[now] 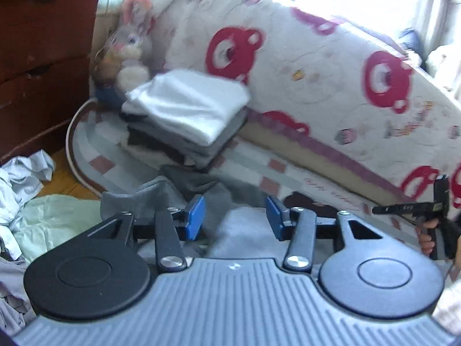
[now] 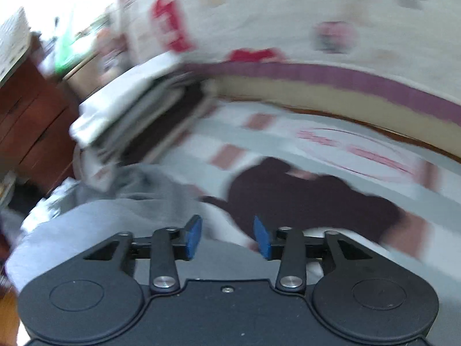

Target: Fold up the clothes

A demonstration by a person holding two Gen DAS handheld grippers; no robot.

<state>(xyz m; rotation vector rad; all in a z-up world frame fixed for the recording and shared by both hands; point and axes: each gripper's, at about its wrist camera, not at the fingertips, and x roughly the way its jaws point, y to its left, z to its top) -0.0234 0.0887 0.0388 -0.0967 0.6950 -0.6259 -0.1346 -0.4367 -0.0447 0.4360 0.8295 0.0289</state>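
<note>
My left gripper (image 1: 235, 215) has its jaws partly apart, gripping nothing, grey garment (image 1: 173, 196) just beneath them. My right gripper (image 2: 227, 238) jaws likewise gape empty, dark garment (image 2: 311, 199) beyond them. Folded stack (image 1: 187, 115) lies farther ahead on the bed (image 1: 115, 158).

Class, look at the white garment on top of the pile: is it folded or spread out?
Folded. The white garment lies as a flat, squared-off layer on top of the stack of clothes, with neat edges.
</note>
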